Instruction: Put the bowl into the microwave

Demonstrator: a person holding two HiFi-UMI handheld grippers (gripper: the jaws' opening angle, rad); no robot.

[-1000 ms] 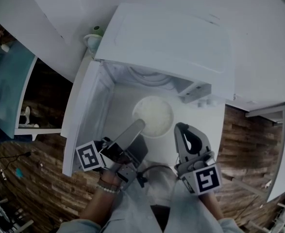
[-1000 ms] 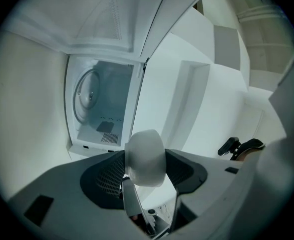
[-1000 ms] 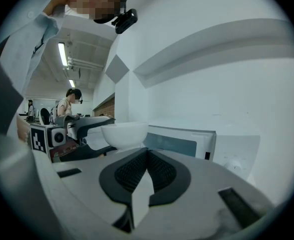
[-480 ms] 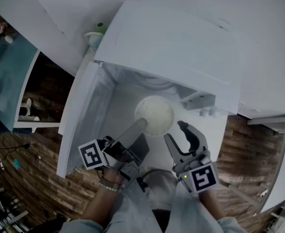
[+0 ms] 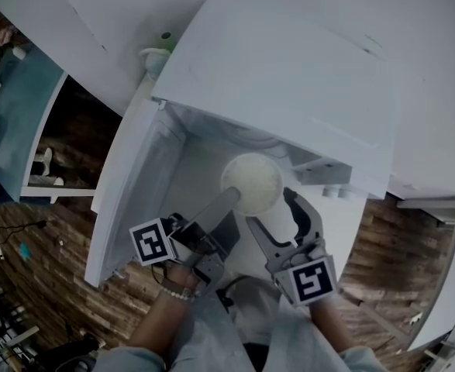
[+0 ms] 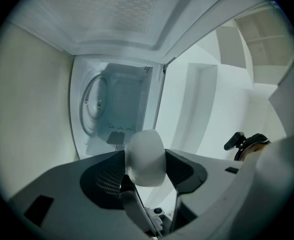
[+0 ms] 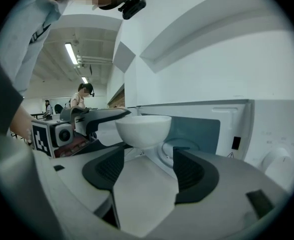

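Bowl (image 5: 250,180): white, round, held in the air just before the open mouth of the microwave (image 5: 289,76), not yet inside the cavity. From above, its interior reads as one plain pale surface; I cannot make out any contents.

Left gripper (image 5: 227,198): jaws closed on the bowl's near rim. Its own view shows the white wall of the bowl wedged between the two dark pads, with the cavity straight ahead beyond it.

Right gripper (image 5: 277,215): jaws standing wide apart, having just been opening. Its own view shows only bare white surface between the pads. The bowl sits just ahead of the fingertips and above their line, and neither pad presses on it.

Microwave: white body. The door (image 5: 130,192) is swung fully open on the left side in the head view. The cavity is pale and lit, and it holds a round turntable plate (image 6: 94,106). Perforated vent patches show on the inner wall. Nothing else is discernible inside.

Surroundings: a small green-topped object (image 5: 161,41) stands on the white counter behind the microwave's left corner. A teal table (image 5: 22,107) lies well apart at the far left, above a wood-pattern floor (image 5: 64,277). The right gripper view shows people standing far back in the room under ceiling strip lights.
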